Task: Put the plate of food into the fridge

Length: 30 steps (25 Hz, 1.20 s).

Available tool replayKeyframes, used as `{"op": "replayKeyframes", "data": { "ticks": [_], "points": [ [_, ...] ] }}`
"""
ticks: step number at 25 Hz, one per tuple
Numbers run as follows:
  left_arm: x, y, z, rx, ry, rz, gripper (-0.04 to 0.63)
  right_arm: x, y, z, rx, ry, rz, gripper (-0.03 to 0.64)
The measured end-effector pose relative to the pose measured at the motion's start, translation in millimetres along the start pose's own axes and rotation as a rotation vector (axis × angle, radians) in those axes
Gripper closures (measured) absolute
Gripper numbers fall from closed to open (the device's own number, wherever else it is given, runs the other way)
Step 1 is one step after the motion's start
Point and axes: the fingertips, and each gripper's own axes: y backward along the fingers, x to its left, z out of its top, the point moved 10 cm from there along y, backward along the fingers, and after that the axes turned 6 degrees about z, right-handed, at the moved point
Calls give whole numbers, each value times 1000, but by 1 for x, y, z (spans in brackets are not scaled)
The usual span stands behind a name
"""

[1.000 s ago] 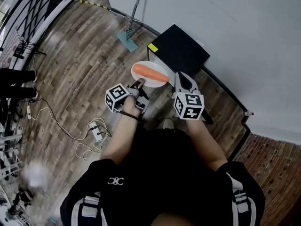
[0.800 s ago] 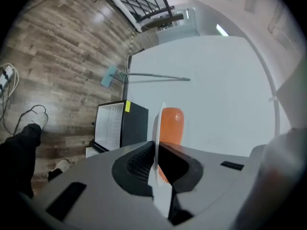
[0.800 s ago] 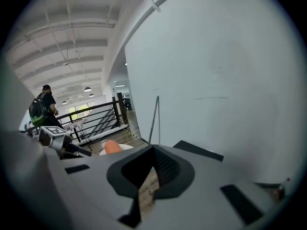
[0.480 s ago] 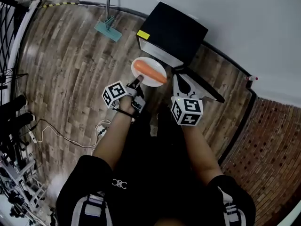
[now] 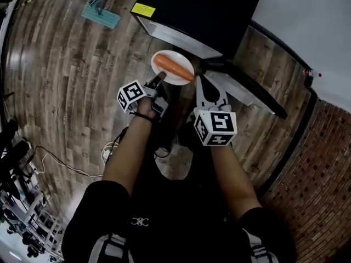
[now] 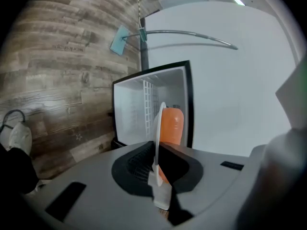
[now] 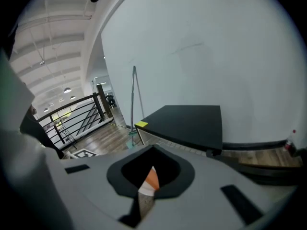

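Observation:
A white plate (image 5: 176,64) with a carrot (image 5: 173,67) on it hangs level just in front of the small black fridge (image 5: 197,10). The fridge door (image 5: 247,92) stands open to the right. My left gripper (image 5: 159,80) is shut on the plate's near rim. In the left gripper view the plate (image 6: 157,143) shows edge-on, pinched by that gripper (image 6: 159,195), with the carrot (image 6: 171,126) against the fridge's white inside (image 6: 144,104). My right gripper (image 5: 207,89) sits just right of the plate above the door, jaws together and holding nothing. That gripper (image 7: 144,195) shows a sliver of carrot beyond it.
A teal mop (image 5: 101,12) leans on the white wall left of the fridge. A power strip and cables (image 5: 107,152) lie on the wood floor at the left. A brick wall (image 5: 312,174) rises at the right. A railing (image 7: 72,116) runs far left.
The person has stepped closer to the fridge, and both grippers have carried forward with the plate towards its open front. The left gripper's hold on the rim is unchanged.

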Motion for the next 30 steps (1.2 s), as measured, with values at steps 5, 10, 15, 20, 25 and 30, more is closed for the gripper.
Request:
{"op": "replayKeyframes", "data": {
  "ticks": [5,10,15,20,25,30],
  "points": [
    [90,-112,26,20,-2,-32,574,-42,-60,-85,-32,86,25,614],
    [147,-205,44,35,32,-71,569,-68,-102,-139,-61,158,26,614],
    [167,-267,51,32,30,-130,569,-79,-107,-172,-69,140,5,614],
    [166,-311,54,21,-29,-129,568,-90,-100,-189,-34,66,-66,614],
    [160,-342,59,-10,-25,-146,566,-104,-88,-198,-23,42,-165,614],
    [147,-368,57,-5,-80,-155,566,-104,-76,-203,-19,41,-200,614]
  ]
}}
